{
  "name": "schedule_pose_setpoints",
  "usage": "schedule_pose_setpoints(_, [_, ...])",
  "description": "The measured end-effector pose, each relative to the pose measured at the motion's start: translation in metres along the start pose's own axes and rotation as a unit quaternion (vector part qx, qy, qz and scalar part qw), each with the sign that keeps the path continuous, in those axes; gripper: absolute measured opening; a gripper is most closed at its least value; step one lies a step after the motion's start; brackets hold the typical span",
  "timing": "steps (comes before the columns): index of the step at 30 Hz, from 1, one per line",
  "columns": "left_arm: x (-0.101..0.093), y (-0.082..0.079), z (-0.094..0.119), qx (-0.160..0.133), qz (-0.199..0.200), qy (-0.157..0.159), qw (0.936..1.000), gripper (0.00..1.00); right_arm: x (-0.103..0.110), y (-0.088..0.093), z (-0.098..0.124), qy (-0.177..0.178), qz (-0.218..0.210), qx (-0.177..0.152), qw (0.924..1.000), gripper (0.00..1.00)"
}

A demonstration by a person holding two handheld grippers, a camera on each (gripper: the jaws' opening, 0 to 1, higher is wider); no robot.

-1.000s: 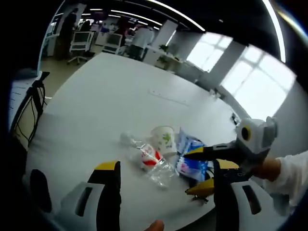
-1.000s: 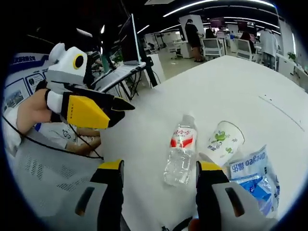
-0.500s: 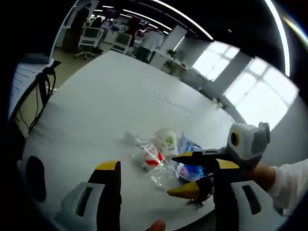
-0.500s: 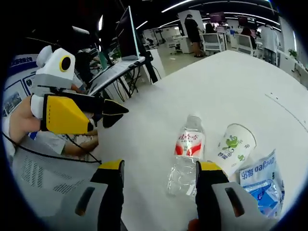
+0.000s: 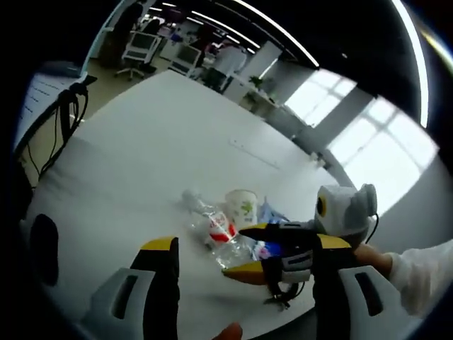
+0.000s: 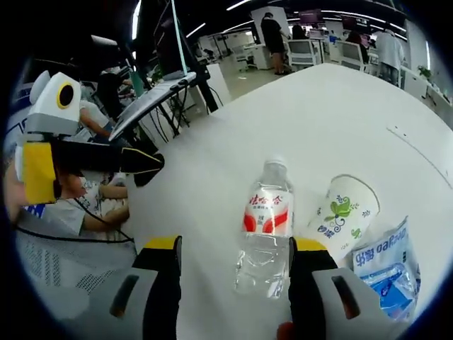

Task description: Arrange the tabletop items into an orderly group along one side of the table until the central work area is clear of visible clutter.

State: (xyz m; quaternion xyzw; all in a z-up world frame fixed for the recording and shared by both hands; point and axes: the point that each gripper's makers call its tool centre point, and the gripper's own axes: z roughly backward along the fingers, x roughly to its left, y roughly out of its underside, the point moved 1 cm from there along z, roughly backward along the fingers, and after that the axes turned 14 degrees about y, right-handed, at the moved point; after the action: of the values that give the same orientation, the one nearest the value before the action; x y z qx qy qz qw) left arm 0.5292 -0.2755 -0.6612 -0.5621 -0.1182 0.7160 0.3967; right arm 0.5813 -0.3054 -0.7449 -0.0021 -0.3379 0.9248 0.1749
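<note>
In the right gripper view, at nine o'clock, left gripper beyond the white table edge, jaws spread. At centre, clear water bottle with red label lying on its side between the parted jaws of right gripper, untouched. Just right, tipped paper cup with green print; at four o'clock, blue snack packet. Office chairs at twelve. In the left gripper view, right gripper partly covering bottle and packet.
</note>
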Motion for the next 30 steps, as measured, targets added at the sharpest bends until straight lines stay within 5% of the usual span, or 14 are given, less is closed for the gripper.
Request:
schedule_pose_setpoints(23, [0.005,0.008,-0.002,0.002,0.02,0.005,0.9998,0.71,-0.005,0.009,-0.022,0.048,0.021,0.022,0.9984,0.59])
schedule_pose_setpoints(30, [0.007,0.009,-0.002,0.004,0.02,0.005,0.9998,0.71,-0.012,0.013,-0.032,0.066,0.048,0.036,0.996,0.48])
